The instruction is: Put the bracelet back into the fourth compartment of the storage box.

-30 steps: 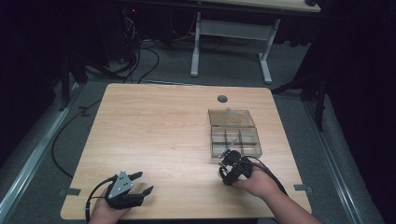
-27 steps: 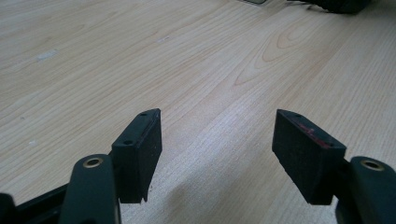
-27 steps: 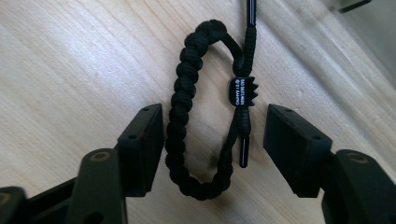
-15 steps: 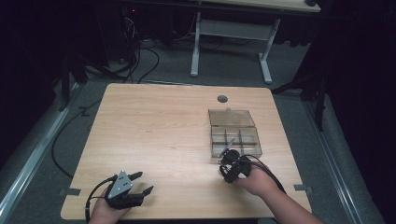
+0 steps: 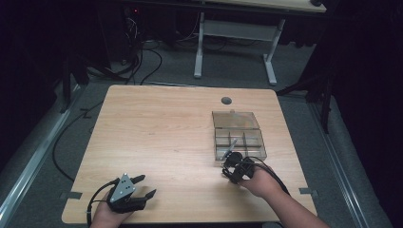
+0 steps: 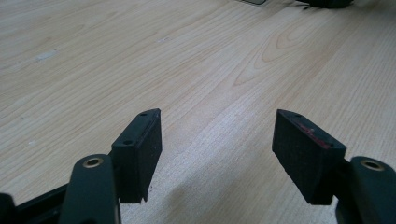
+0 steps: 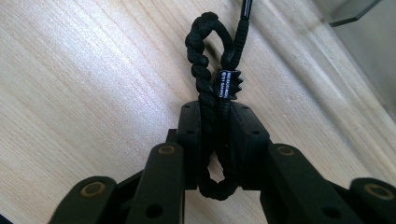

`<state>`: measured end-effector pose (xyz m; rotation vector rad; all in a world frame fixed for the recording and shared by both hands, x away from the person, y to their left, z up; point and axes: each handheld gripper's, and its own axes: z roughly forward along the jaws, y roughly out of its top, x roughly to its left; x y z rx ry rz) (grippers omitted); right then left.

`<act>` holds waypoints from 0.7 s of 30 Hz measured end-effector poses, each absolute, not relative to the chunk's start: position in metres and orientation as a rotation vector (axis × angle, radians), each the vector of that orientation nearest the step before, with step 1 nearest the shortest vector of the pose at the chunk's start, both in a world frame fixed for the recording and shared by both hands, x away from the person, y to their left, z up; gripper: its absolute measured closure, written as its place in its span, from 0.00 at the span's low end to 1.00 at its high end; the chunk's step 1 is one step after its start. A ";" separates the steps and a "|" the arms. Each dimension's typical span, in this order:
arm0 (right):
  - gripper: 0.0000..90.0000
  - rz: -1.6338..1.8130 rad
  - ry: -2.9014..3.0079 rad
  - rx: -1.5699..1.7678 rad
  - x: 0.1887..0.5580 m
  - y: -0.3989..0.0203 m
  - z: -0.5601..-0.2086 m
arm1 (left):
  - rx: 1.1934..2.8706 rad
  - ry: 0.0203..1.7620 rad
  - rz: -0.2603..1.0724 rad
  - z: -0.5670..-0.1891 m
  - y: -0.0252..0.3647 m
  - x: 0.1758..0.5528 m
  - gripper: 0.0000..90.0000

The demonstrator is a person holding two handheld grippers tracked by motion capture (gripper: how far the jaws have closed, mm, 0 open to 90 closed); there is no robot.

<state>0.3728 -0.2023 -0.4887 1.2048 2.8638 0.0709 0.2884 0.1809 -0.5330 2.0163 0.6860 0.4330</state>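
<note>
A black braided cord (image 7: 205,56) with a small black toggle (image 7: 227,84) lies doubled on the wooden table (image 5: 161,128). My right gripper (image 7: 216,116) has just been closing its jaws, and the pads now press on the cord's two strands. A loop of cord sticks out in front of them. In the high view that gripper (image 5: 232,167) sits just in front of a clear compartment box (image 5: 242,142). My left gripper (image 5: 145,186) rests near the table's front left edge, and its jaws (image 6: 217,135) stand wide open over bare wood.
The box's clear lid (image 5: 235,118) lies open behind it, with a thin grey stick-like piece (image 5: 231,145) slanting over the front compartments. A round cable hole (image 5: 226,100) is at the table's back. Cables and desk legs are on the floor beyond.
The right gripper's jaws look drawn closer together than a second ago. Both hands stay where they were, and the left gripper looks unchanged.
</note>
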 end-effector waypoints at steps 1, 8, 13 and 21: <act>0.85 0.069 2.865 1.200 0.373 -0.202 -0.489 | 2.016 0.686 0.435 -0.533 0.181 0.288 0.37; 0.87 0.064 2.879 1.188 0.373 -0.201 -0.489 | 2.018 0.686 0.436 -0.533 0.181 0.288 0.37; 0.87 0.057 2.875 1.202 0.372 -0.201 -0.488 | 2.018 0.686 0.435 -0.533 0.181 0.288 0.37; 0.87 0.109 2.887 1.230 0.374 -0.210 -0.473 | 2.019 0.687 0.436 -0.533 0.181 0.288 0.37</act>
